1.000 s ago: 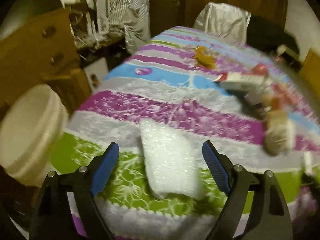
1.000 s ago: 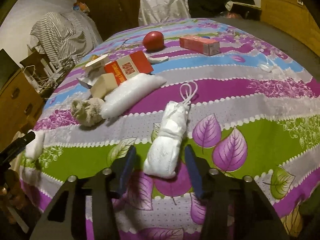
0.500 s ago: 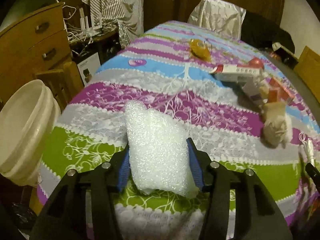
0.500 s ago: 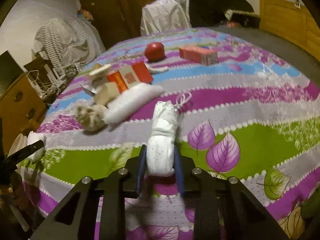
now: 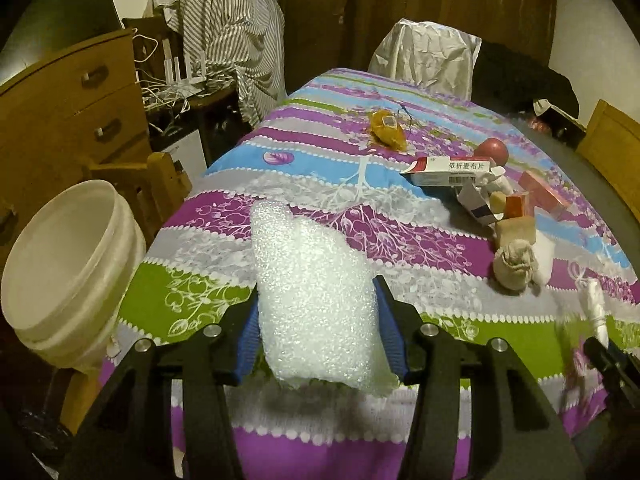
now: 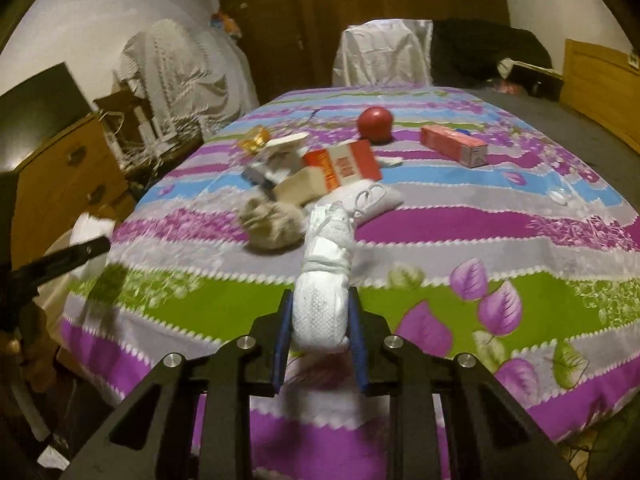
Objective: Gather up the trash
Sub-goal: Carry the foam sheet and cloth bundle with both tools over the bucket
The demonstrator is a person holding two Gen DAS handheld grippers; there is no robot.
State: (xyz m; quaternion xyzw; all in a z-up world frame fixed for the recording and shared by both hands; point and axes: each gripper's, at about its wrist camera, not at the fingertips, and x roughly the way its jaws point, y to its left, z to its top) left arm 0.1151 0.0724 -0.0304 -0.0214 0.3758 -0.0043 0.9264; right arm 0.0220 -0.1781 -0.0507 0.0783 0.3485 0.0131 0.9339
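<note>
The left gripper [image 5: 318,334] clamped a white bubble-wrap pouch [image 5: 312,300], apparently raised just off the striped tablecloth [image 5: 400,240]. The right gripper [image 6: 320,332] pinched a tied white bundle [image 6: 324,280] above the cloth. Beyond lay a beige rag [image 6: 272,224], cartons and a red ball [image 6: 375,119]. A cream bucket [image 5: 64,268] stood at the table's left edge.

Striped shirt [image 5: 236,36] over a chair, wooden drawers [image 5: 76,108] (two handles showing), floral tablecloth [image 6: 500,224].
</note>
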